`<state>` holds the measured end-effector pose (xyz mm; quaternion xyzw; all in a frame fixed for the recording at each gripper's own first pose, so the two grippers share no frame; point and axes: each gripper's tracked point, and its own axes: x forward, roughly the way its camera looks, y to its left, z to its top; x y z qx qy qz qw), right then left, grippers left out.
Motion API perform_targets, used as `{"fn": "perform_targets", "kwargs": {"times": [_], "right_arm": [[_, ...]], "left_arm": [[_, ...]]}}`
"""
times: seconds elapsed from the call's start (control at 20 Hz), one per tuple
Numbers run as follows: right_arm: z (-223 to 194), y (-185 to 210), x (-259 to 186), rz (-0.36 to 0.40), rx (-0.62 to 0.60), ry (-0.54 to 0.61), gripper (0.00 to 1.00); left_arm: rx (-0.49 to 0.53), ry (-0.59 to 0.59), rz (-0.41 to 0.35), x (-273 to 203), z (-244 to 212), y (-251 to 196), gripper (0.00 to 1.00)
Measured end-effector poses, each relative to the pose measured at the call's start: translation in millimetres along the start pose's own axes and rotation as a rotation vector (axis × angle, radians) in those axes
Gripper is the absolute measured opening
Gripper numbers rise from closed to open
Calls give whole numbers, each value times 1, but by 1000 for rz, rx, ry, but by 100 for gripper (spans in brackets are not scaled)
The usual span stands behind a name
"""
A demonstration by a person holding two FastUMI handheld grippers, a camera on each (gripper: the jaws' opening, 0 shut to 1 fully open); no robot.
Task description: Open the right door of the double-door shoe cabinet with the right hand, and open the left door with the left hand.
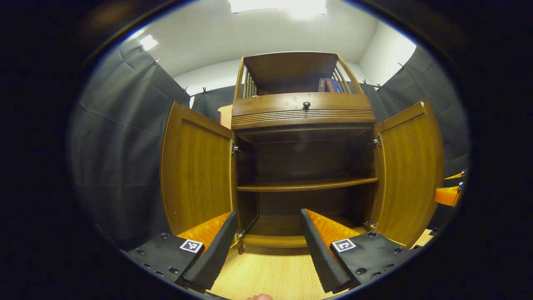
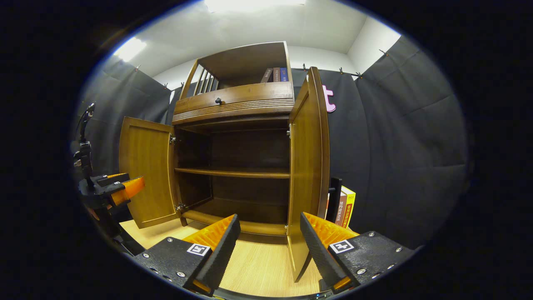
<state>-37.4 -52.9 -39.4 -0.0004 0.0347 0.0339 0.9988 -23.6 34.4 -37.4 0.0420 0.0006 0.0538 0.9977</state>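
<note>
The brown wooden shoe cabinet (image 1: 304,112) stands before me with both doors swung wide. Its left door (image 1: 195,175) and right door (image 1: 410,175) flank a dark inside with one bare shelf (image 1: 306,184). My left gripper (image 1: 267,214) is open, a short way in front of the cabinet's middle, and holds nothing. In the right gripper view the right door (image 2: 306,175) stands nearly edge-on, just ahead of my open right gripper (image 2: 270,218), and the left door (image 2: 145,175) is farther off. The left gripper (image 2: 112,187) shows at that view's left edge, and the right gripper (image 1: 447,193) at the other view's right edge.
A drawer with a dark knob (image 1: 306,104) tops the doors, with an open shelf of books (image 2: 277,75) above it. More books (image 2: 345,206) stand behind the right door against the black cloth wall. The cabinet rests on a light wooden surface (image 1: 266,275).
</note>
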Motion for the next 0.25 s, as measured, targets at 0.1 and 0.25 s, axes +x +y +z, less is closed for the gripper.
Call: {"fn": "perform_targets", "kwargs": {"times": [0.1,0.25], "right_arm": [[1,0,1,-1,2,-2,89],[2,1,4,-1,7,-6,89]], "left_arm": [[3,-5,-7,2,1,-2,98],[-1,-7,-10,5,2,-2,98]]}}
